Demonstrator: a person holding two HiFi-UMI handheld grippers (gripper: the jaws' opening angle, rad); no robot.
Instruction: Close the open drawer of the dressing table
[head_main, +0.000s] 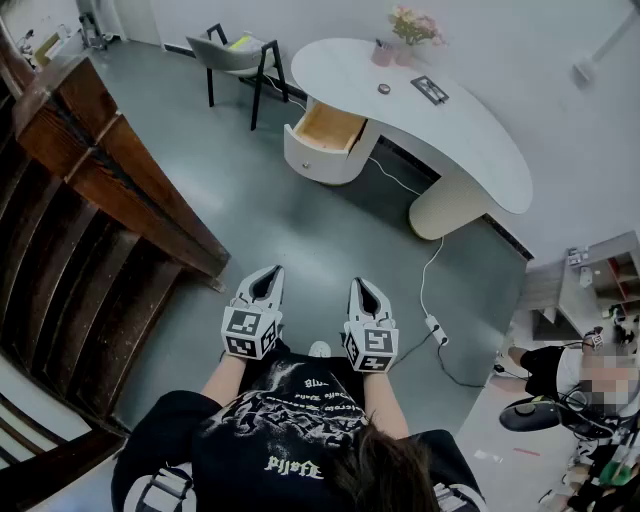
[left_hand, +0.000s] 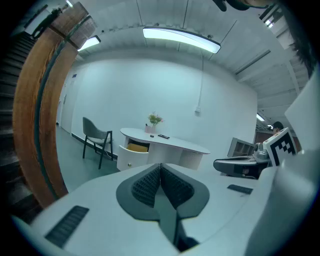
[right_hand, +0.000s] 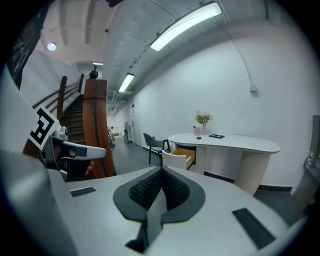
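Observation:
A white curved dressing table stands against the far wall, well ahead of me. Its rounded drawer is pulled out, and the pale wood inside shows. The same drawer appears in the left gripper view, and the drawer in the right gripper view. My left gripper and right gripper hang side by side close to my body, far short of the table. Both are shut with nothing between the pads.
A dark wooden staircase and banister fill the left side. A grey chair stands left of the table. A vase of flowers, a small round item and a dark tablet lie on the tabletop. A cable and power strip run across the floor at right.

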